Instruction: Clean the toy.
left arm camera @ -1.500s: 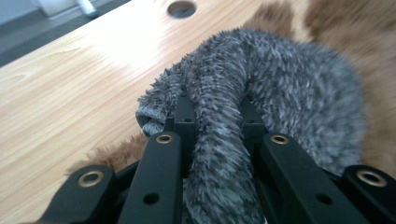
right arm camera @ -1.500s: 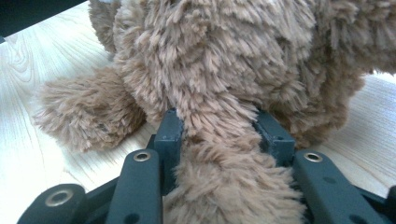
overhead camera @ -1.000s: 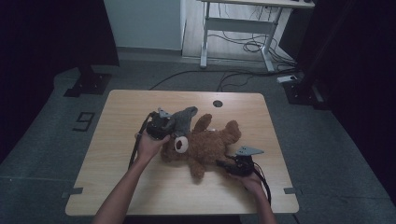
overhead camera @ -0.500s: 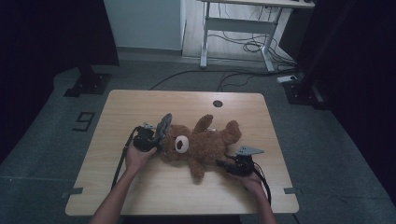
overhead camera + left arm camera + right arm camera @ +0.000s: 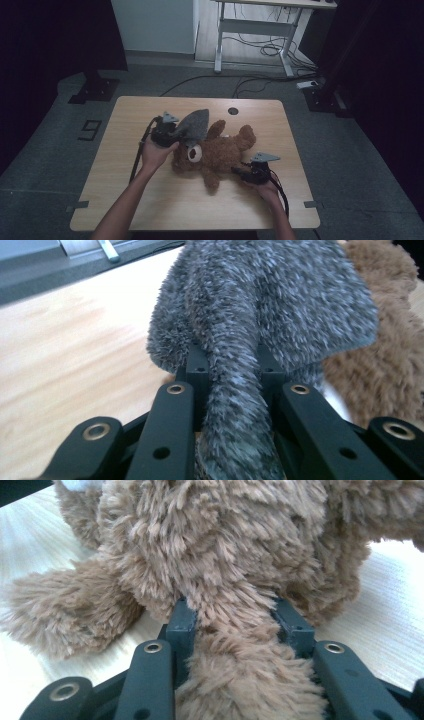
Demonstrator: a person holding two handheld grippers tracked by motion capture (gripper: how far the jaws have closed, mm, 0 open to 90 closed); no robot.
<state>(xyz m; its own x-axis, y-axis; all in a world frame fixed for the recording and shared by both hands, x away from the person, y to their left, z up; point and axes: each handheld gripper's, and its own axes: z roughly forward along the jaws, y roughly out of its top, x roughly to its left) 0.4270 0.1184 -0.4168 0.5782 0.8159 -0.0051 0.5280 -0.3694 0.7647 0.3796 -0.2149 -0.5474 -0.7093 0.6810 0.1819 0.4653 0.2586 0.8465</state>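
1. High view: a brown teddy bear point(image 5: 217, 152) lies on the worktop point(image 5: 125, 200), near its middle, with a grey fleece cloth point(image 5: 196, 124) raised over its head.
2. The left tool point(image 5: 176, 134) is clenched on the cloth's bunched edge; the right tool point(image 5: 239, 171) grasps a leg of the bear.
3. The step in hand looks like drawing the cloth over the head; next, probably lower it while the leg stays pinned.
4. The bear's long axis runs diagonally, head toward the left tool.

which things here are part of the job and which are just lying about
In the job:
- brown plush teddy bear
- grey fuzzy fabric piece
- left gripper
- right gripper

Lying about:
- white-framed desk
- black floor cables
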